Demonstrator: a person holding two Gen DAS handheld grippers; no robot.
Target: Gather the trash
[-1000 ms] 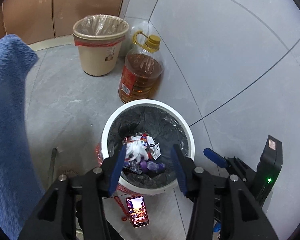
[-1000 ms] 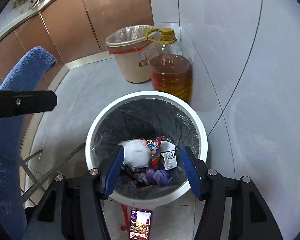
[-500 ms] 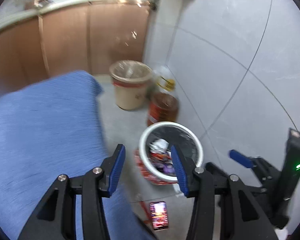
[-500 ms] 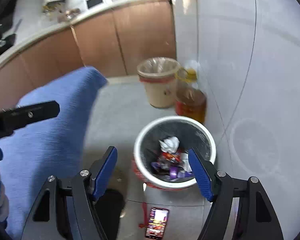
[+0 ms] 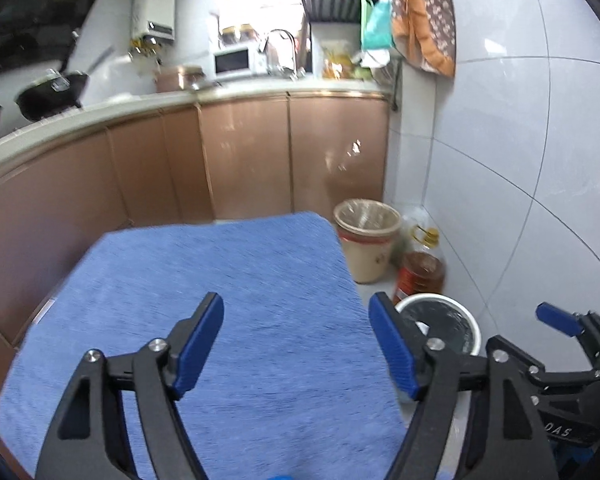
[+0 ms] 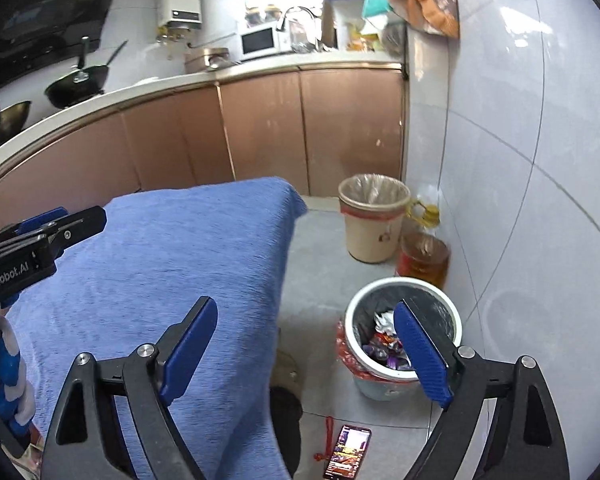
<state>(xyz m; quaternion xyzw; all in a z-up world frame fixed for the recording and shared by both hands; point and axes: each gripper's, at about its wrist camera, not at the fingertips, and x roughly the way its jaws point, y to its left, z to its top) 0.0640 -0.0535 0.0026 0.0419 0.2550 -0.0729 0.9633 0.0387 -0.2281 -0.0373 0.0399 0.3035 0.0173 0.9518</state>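
A white trash bin (image 6: 404, 328) with a black liner stands on the floor by the tiled wall, holding crumpled wrappers and white paper (image 6: 384, 344). In the left wrist view only part of the bin (image 5: 448, 324) shows behind my finger. My left gripper (image 5: 296, 340) hovers over a blue towel-covered table (image 5: 240, 300), jaws opening, nothing between them. My right gripper (image 6: 304, 344) is raised over the table's edge and the floor, jaws opening, empty. Each gripper shows at the edge of the other's view.
A beige bin (image 6: 374, 216) with a clear liner and an oil jug (image 6: 422, 252) stand by the wall behind the white bin. A phone (image 6: 348, 450) and a red cord lie on the floor. Brown cabinets (image 6: 260, 132) and a cluttered counter run across the back.
Both grippers have risen and drawn back from the white bin, tilting up to show the kitchen. Both sets of jaws have widened. The blue table now fills the left view.
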